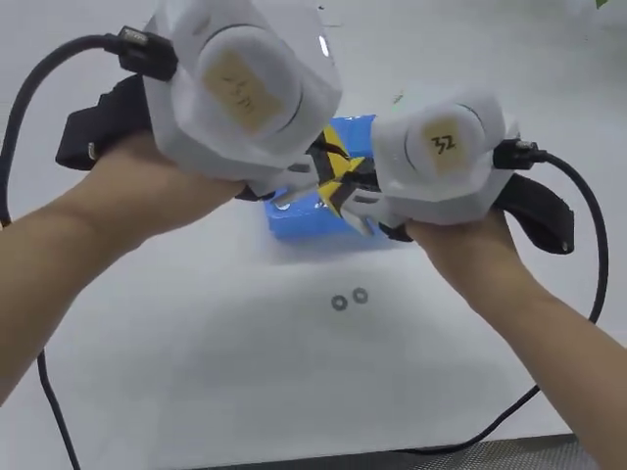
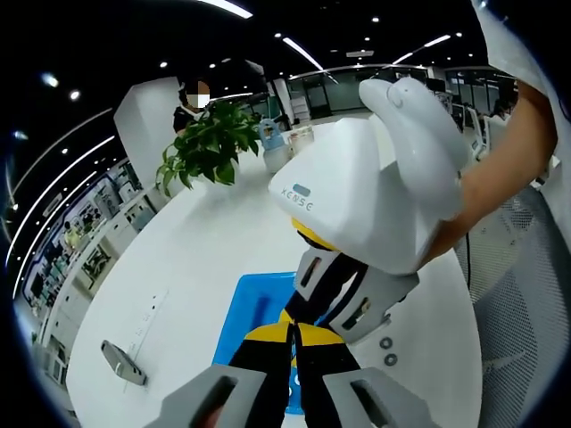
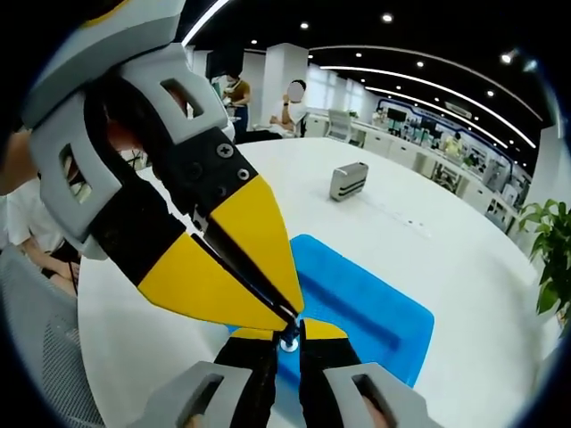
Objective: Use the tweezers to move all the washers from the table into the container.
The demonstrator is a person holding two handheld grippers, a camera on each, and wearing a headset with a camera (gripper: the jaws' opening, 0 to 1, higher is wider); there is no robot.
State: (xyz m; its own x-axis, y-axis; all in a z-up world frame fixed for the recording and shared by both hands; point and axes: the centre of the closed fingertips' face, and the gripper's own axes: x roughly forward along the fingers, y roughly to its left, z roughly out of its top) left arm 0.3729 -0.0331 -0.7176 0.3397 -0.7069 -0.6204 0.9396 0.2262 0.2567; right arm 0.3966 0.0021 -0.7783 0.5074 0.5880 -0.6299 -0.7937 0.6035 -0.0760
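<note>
Two washers lie side by side on the white table, in front of the blue container. Over the container's near edge the two grippers meet tip to tip. My left gripper is shut on the thin dark tweezers, which run between its yellow jaws. My right gripper has its tips closed in on the tweezers' point, where a small shiny piece sits. In the left gripper view the washers lie to the right of my left gripper, and the container is below.
A small grey device lies farther out on the table. Black cables trail from both grippers. A potted plant stands beyond the table. The table's near edge runs along the bottom of the head view.
</note>
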